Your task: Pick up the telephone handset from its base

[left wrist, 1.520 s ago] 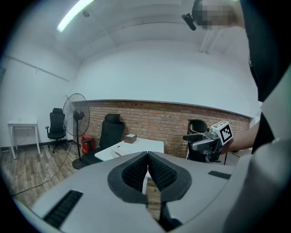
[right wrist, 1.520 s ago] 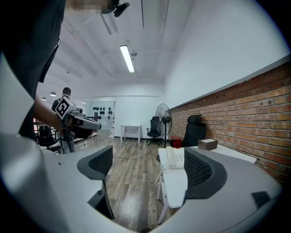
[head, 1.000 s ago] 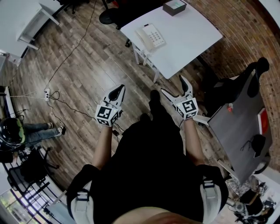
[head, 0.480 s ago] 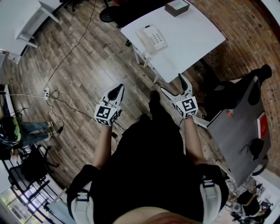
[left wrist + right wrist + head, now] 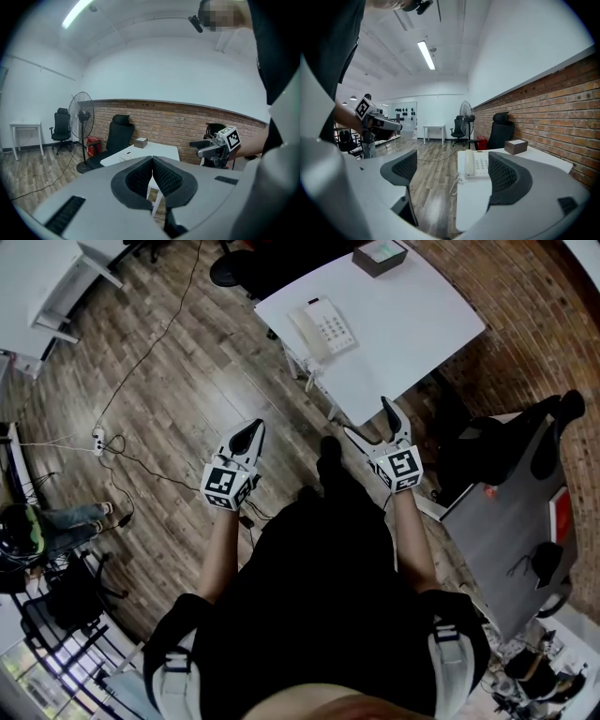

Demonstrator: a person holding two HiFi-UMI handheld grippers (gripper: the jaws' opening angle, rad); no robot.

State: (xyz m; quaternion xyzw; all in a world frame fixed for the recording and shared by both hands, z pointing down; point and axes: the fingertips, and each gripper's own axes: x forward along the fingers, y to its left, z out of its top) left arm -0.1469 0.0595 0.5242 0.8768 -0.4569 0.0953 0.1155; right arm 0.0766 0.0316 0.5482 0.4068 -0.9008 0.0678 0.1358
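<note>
A white telephone (image 5: 324, 326) lies on a white table (image 5: 412, 324) ahead of me, its handset (image 5: 307, 329) resting on the base's left side with a coiled cord hanging off the table edge. My left gripper (image 5: 251, 433) hovers over the wooden floor short of the table, jaws shut and empty (image 5: 152, 161). Just before the table's near corner my right gripper (image 5: 371, 423) stands open with nothing in it. In the right gripper view the telephone (image 5: 478, 164) shows between the open jaws of my right gripper (image 5: 452, 171), some way off.
A brown box (image 5: 379, 255) sits at the table's far end. A black office chair (image 5: 116, 136) and a standing fan (image 5: 80, 115) are beyond it. Cables and a power strip (image 5: 99, 439) lie on the floor at left. A grey table (image 5: 511, 531) stands at right.
The white table with the telephone has drawn slightly nearer to the grippers. Both grippers keep the same pose and state.
</note>
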